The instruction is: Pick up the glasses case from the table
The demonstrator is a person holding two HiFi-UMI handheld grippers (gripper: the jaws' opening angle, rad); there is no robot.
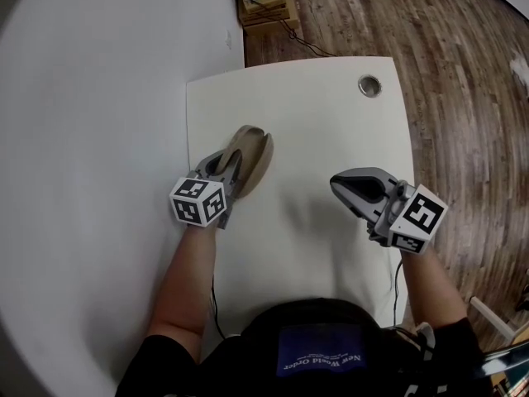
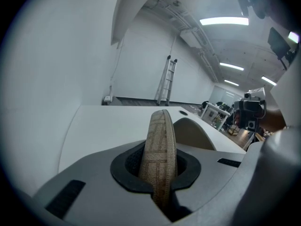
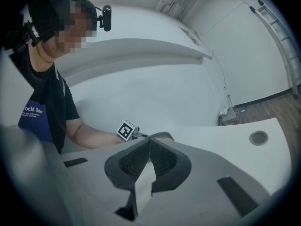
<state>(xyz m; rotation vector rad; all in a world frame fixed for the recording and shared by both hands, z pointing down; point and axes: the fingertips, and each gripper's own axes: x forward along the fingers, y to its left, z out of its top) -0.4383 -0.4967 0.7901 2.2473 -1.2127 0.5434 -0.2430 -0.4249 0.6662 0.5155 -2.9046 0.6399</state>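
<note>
So the glasses case (image 1: 254, 157) is a tan, oval clamshell-looking thing with a woven, brick-ish pattern on the outside and a stitched rim. It's up on its edge and tilted, not lying flat. One thin half of it is pinched edge-on between the left gripper's (image 1: 235, 168) jaws, and a smoother, plain beige curved part shows just behind that, so it looks partly open. It's over the left side of the white table (image 1: 331, 122), close to the left edge, roughly halfway along. Can't tell if its bottom touches the tabletop.
</note>
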